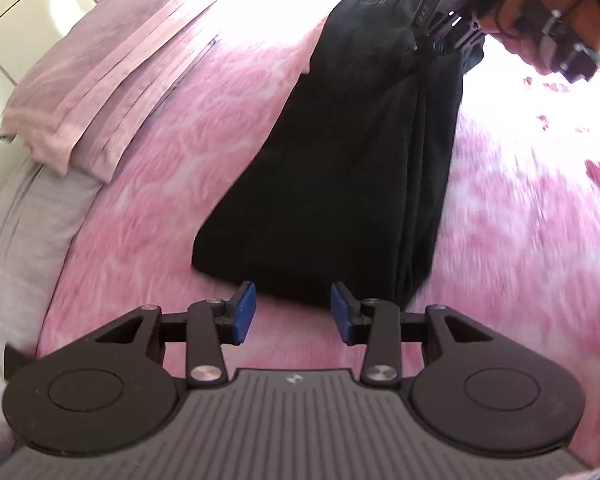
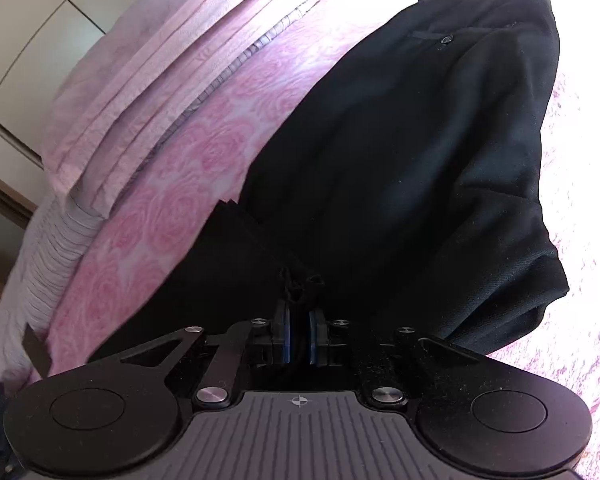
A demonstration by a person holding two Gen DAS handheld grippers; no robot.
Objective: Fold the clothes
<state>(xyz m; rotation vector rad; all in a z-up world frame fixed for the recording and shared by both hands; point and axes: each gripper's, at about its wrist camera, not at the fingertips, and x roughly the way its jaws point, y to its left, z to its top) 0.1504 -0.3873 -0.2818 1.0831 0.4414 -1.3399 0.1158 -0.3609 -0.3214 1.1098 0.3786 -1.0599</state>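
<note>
Black trousers (image 1: 340, 168) lie folded lengthwise on a pink rose-patterned bedspread (image 1: 172, 184). My left gripper (image 1: 293, 312) is open and empty, just short of the trousers' near end. My right gripper (image 1: 446, 40) shows at the far end of the trousers in the left wrist view, held by a hand. In the right wrist view the right gripper (image 2: 299, 334) is shut on a bunched edge of the black trousers (image 2: 400, 168), whose buttoned back pocket lies at the far end.
A folded pink blanket (image 1: 100, 80) lies along the bed's left side, also in the right wrist view (image 2: 160, 68). A grey sheet edge (image 1: 16, 240) drops off at the left. Cream cupboard doors (image 2: 32, 32) stand beyond.
</note>
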